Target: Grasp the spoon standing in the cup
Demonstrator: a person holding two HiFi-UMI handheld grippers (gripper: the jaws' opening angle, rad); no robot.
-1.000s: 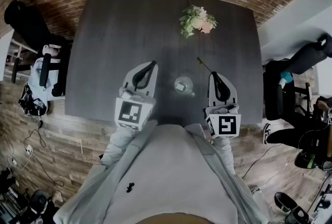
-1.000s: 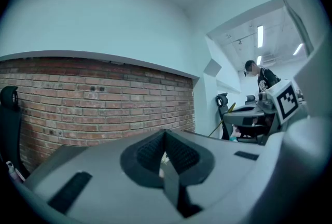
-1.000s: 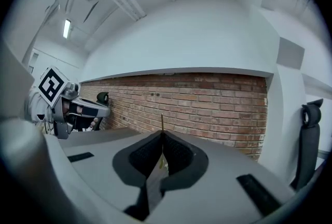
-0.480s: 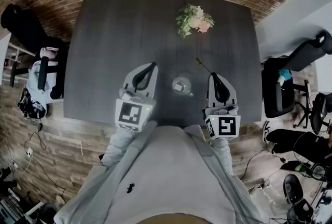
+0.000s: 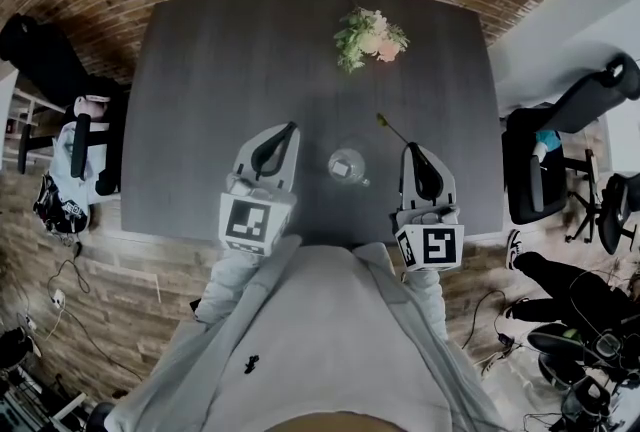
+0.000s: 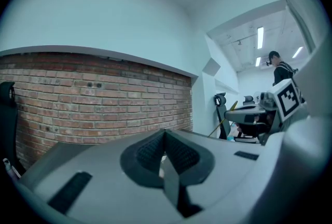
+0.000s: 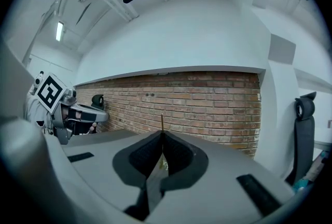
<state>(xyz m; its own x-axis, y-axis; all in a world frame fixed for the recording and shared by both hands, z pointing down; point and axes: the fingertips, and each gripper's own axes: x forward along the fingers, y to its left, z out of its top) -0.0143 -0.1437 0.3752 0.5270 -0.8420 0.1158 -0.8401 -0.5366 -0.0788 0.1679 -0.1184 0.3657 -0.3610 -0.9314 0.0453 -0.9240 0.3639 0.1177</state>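
A small clear glass cup (image 5: 347, 165) stands on the dark table (image 5: 200, 70), between my two grippers. The thin spoon (image 5: 390, 127) is outside the cup: my right gripper (image 5: 410, 146) is shut on one end and the rest juts away toward the far side, above the table. In the right gripper view the spoon (image 7: 162, 122) rises as a thin stick from between the closed jaws of the gripper (image 7: 162, 135). My left gripper (image 5: 293, 127) is shut with nothing in it, left of the cup; its pads meet (image 6: 165, 135), and the spoon (image 6: 224, 121) shows as a yellowish stick at the right.
A bunch of flowers (image 5: 368, 35) lies at the table's far edge. A brick wall runs behind the table. Black office chairs stand to the left (image 5: 45, 45) and right (image 5: 575, 115). The person's grey sleeves and body fill the near side.
Both grippers, the cup and the spoon hold almost the same places. The head view has drifted slightly, and the figure and chairs at the right edge have shifted.
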